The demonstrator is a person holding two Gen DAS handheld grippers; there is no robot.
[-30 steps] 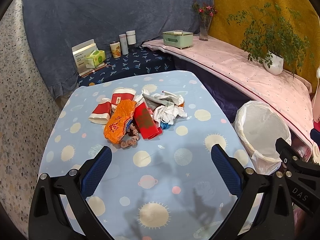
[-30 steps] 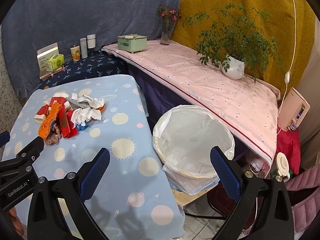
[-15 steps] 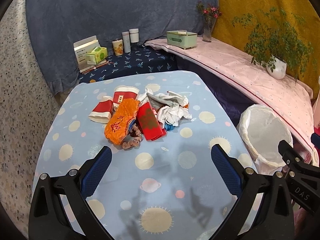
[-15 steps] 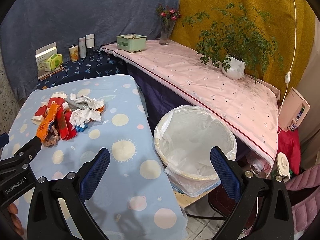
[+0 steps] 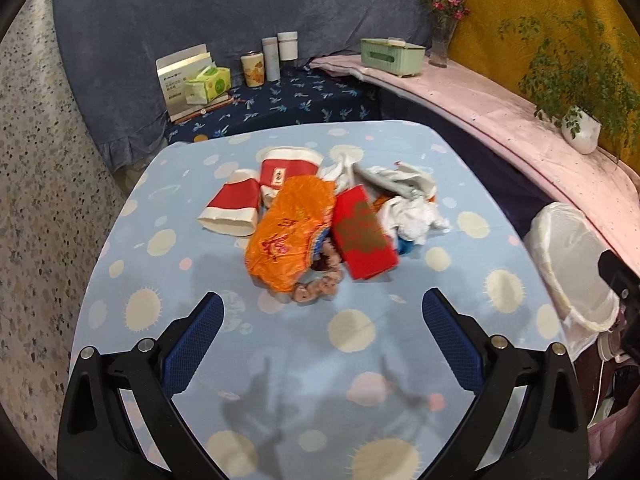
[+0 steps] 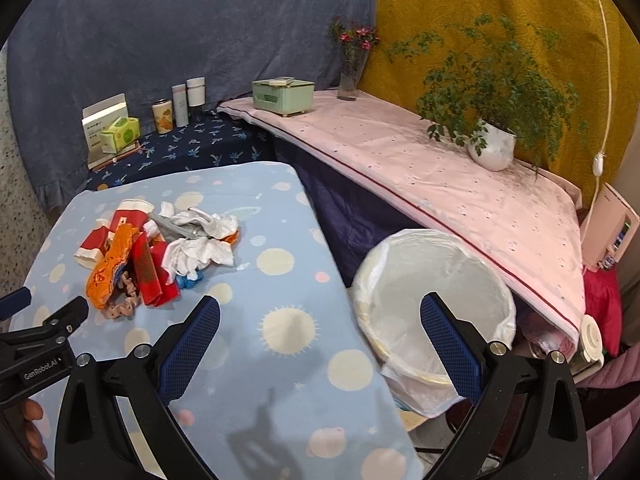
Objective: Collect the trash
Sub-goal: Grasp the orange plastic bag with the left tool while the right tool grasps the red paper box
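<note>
A trash pile lies mid-table: an orange wrapper [image 5: 290,230], a red packet [image 5: 362,236], two red-and-white paper cups [image 5: 234,208], crumpled white tissues [image 5: 412,208] and a small brown scrap [image 5: 320,286]. The pile also shows in the right wrist view [image 6: 156,256]. A white-lined bin [image 6: 434,300] stands beside the table's right edge, also in the left wrist view [image 5: 572,264]. My left gripper [image 5: 322,336] is open and empty, just short of the pile. My right gripper [image 6: 320,340] is open and empty, over the table edge and bin.
The table has a light blue spotted cloth [image 5: 352,360]. Behind it, a dark blue shelf holds a tissue pack [image 5: 208,84], a can and bottles [image 5: 272,60]. A pink-covered ledge [image 6: 420,168] carries a green box [image 6: 282,94], a flower vase and a potted plant [image 6: 492,136].
My left gripper has moved forward toward the pile, which now looks nearer. My right gripper has shifted slightly left and closer. Both stay open.
</note>
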